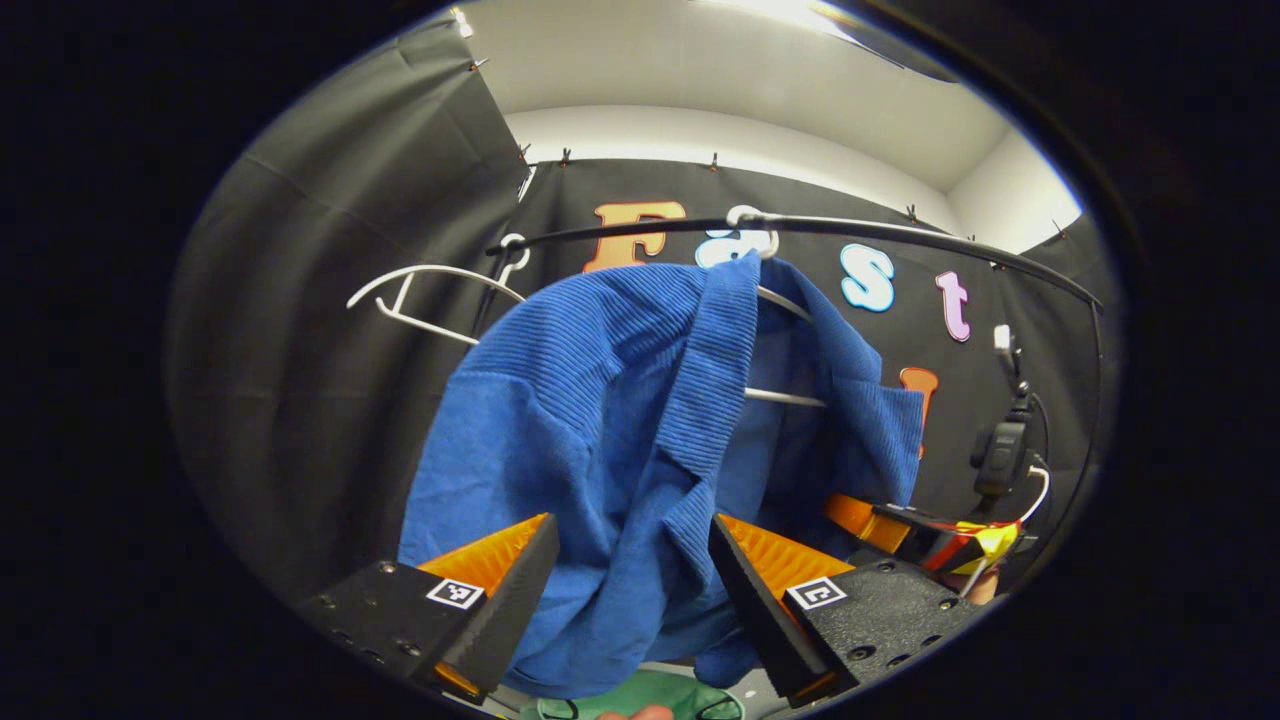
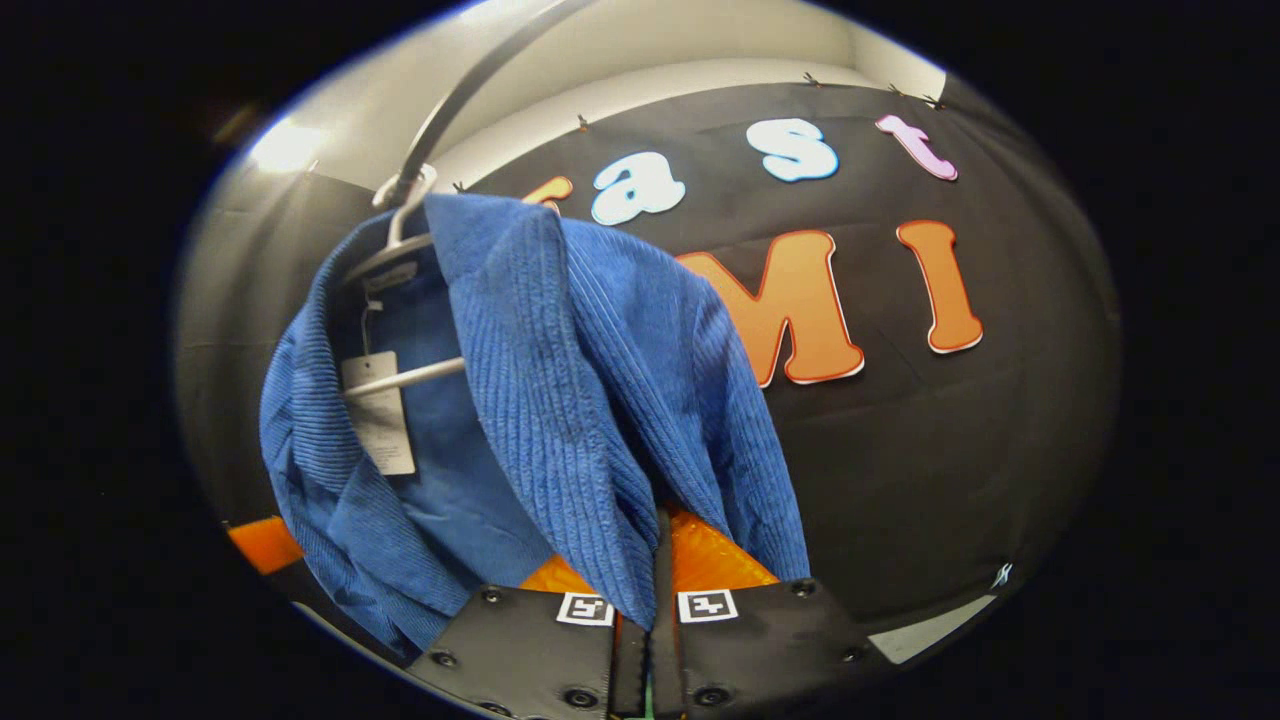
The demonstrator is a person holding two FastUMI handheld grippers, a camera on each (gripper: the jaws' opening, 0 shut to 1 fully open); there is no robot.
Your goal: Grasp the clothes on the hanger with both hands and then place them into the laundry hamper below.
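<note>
Hanging from a white plastic hanger (image 1: pixel 770 300) hooked over a dark metal rail (image 1: pixel 900 238), the blue ribbed knit garment (image 1: pixel 600 420) is seen draped with its collar at the hook and its body falling down in folds. In the left gripper view, the left gripper (image 1: pixel 632 580) is held wide, and a thick fold of the fabric hangs down between its two fingers, which are not yet pressed on it. In the right gripper view, the right gripper (image 2: pixel 655 560) is drawn nearly together, with the ribbed front edge of the garment (image 2: pixel 560 400) passing down into the narrow gap; the cloth appears to be pinched there on both sides. A white paper tag (image 2: pixel 380 410) is seen inside the neck, beside the hanger's lower bar (image 2: pixel 410 375). A second, bare white hanger (image 1: pixel 420 295) hangs farther along the rail.

The step in hand is judged to be the securing of the left-hand hold. It would be done well if the left fingers were closed on the thick fold rather than on a thin edge, so that the knit is not slipped through. Once both holds are firm, the garment should be lifted up and off the hanger's shoulders before being lowered, lest the hanger be dragged from the rail. A green rim, possibly the hamper (image 1: pixel 640 698), is glimpsed below.
</note>
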